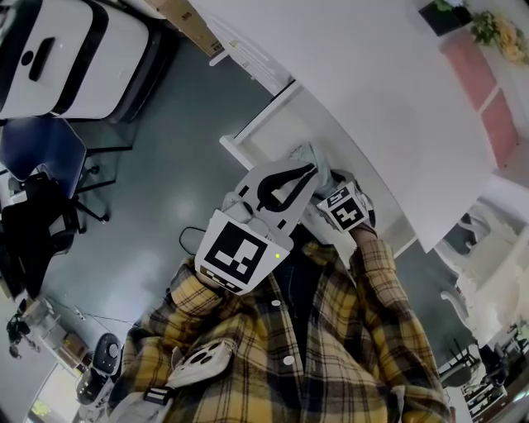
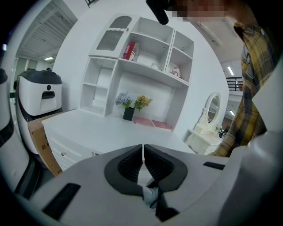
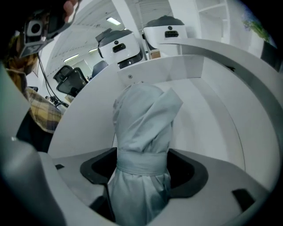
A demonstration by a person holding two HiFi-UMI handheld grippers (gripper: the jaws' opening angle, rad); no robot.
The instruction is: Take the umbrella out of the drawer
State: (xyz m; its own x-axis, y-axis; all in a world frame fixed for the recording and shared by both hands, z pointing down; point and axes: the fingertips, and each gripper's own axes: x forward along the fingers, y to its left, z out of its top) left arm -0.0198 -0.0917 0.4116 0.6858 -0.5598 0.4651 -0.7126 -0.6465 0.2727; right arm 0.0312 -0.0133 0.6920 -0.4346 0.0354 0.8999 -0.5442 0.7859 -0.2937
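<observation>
A folded pale grey umbrella (image 3: 143,128) with a strap round it stands upright between the pads of my right gripper (image 3: 142,165), which is shut on it. Behind it is the open white drawer (image 3: 203,110). In the head view the umbrella (image 1: 308,154) shows just above the drawer (image 1: 263,132), at the front edge of the white desk (image 1: 372,99). My left gripper (image 2: 143,148) has its pads pressed together with nothing between them. In the head view it (image 1: 307,171) lies close beside the right one, of which only the marker cube shows.
A blue office chair (image 1: 41,153) and white machines (image 1: 70,49) stand on the grey floor to the left. A cardboard box (image 1: 194,25) sits beside the desk. A white shelf unit with flowers (image 2: 132,103) and a vanity mirror (image 2: 212,108) rise behind the desk.
</observation>
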